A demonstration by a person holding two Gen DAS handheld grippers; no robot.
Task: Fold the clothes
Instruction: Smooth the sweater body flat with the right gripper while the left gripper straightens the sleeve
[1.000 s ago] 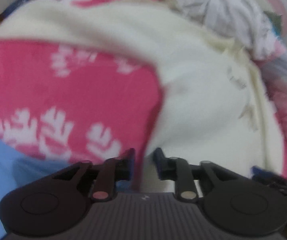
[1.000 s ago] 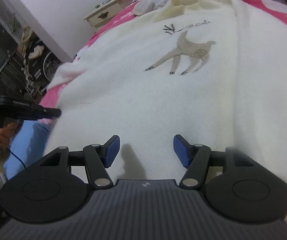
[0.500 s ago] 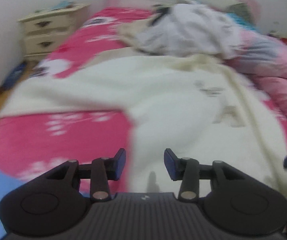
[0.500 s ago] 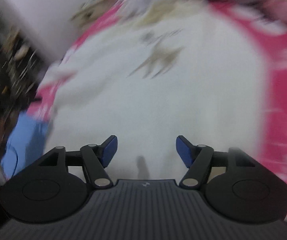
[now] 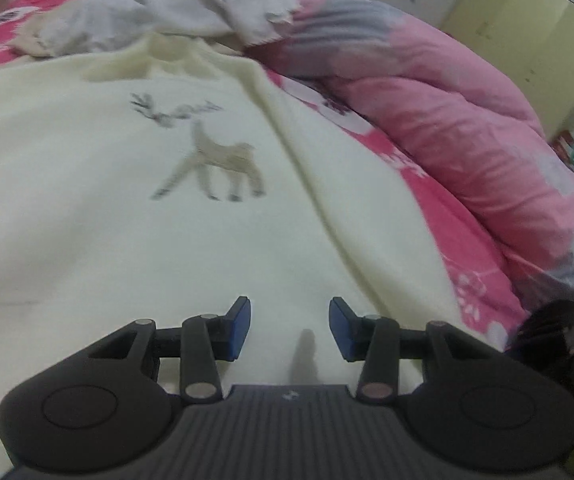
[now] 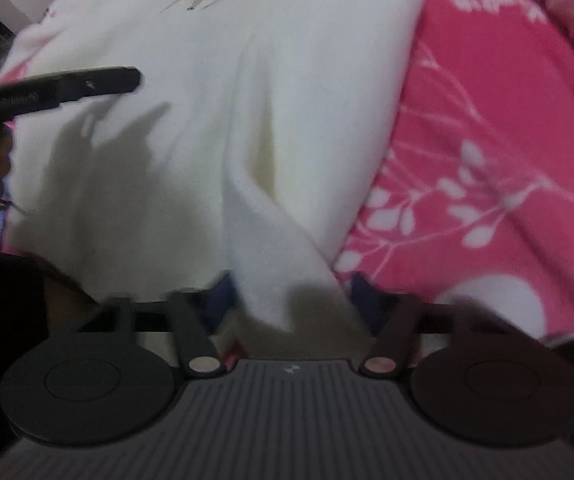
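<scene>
Sweater (image 5: 135, 216): cream, deer motif, lies flat on the pink bedsheet (image 6: 487, 152) I work over.
Left gripper (image 5: 289, 328): I hold it above the sweater's lower body; jaws stand apart, empty.
Right gripper (image 6: 287, 300): jaws have just been closing; a raised fold of sweater hem sits between them, pinched.
Quilt (image 5: 447, 112): pink, bunched at 2 o'clock.
</scene>
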